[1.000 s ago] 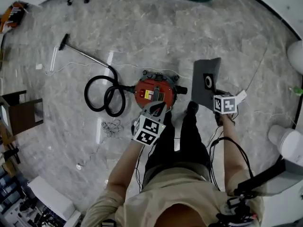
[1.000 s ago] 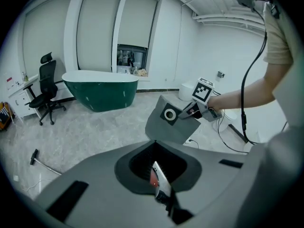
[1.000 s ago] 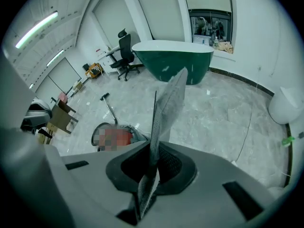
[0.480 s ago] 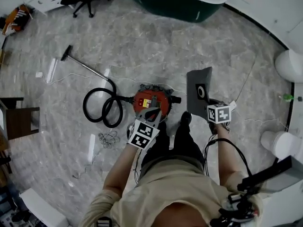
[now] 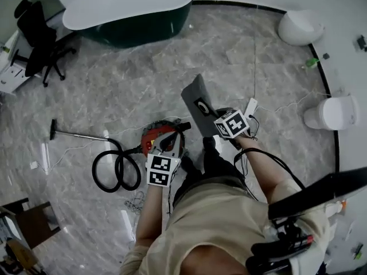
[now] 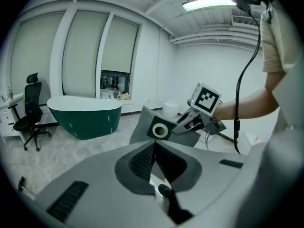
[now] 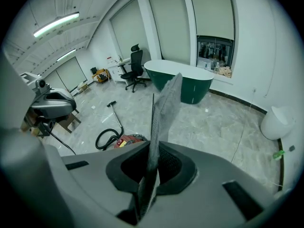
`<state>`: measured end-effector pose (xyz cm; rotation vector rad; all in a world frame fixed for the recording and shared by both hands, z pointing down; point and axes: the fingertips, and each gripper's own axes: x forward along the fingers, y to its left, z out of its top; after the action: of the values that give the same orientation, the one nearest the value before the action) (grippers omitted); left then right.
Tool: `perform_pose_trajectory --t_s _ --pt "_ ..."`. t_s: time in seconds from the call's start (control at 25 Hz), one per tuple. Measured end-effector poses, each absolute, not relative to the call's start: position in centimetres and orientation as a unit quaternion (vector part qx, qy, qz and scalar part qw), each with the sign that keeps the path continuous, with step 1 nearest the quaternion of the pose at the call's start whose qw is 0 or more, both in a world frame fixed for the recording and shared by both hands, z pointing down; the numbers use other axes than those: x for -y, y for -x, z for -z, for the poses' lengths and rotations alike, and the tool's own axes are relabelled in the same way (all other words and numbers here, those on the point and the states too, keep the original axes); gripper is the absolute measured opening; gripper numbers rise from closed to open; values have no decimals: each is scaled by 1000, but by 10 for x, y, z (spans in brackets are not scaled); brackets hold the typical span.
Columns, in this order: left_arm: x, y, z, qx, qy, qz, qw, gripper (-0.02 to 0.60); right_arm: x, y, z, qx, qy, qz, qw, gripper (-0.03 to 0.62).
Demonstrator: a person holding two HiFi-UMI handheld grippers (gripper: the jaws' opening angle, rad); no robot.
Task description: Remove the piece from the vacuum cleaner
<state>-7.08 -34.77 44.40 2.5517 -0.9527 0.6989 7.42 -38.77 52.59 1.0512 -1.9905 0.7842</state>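
Grey marble floor (image 5: 143,79) is filling the room, person standing on it right beside the vacuum cleaner (image 5: 153,142).

Right gripper (image 5: 213,118) is clamping its jaws tight on one edge of the piece (image 5: 198,101), a thin grey flat panel with a round ring. The piece is hanging in the air up and to the right of the vacuum cleaner, well clear of it, so the removal is looking done. Left gripper (image 5: 170,140) is hovering over the vacuum cleaner, jaws pressed together on nothing.

Risks:
- Piece is being held by a single thin edge and is looking floppy. It could be slipping out or swinging on any fast move, and dropping back near the vacuum cleaner.
- Left gripper is giving no support.
- Black hose (image 5: 114,171) is coiling left of the vacuum cleaner, and thin cords are lying around it, so a step could be snagging a foot.

Green bathtub (image 5: 126,16) is sitting far beyond the vacuum cleaner, no concern.
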Motion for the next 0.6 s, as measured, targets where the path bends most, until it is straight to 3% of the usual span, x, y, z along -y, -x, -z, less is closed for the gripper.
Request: perform_pose_trajectory --t_s 0.44,0.6 --pt "324 42 -432 333 -894 -243 173 5 362 -119 -503 778 -421 -310 349 18" --pt "309 -29 -429 329 -896 -246 170 5 342 -184 -498 784 -421 -305 339 18"
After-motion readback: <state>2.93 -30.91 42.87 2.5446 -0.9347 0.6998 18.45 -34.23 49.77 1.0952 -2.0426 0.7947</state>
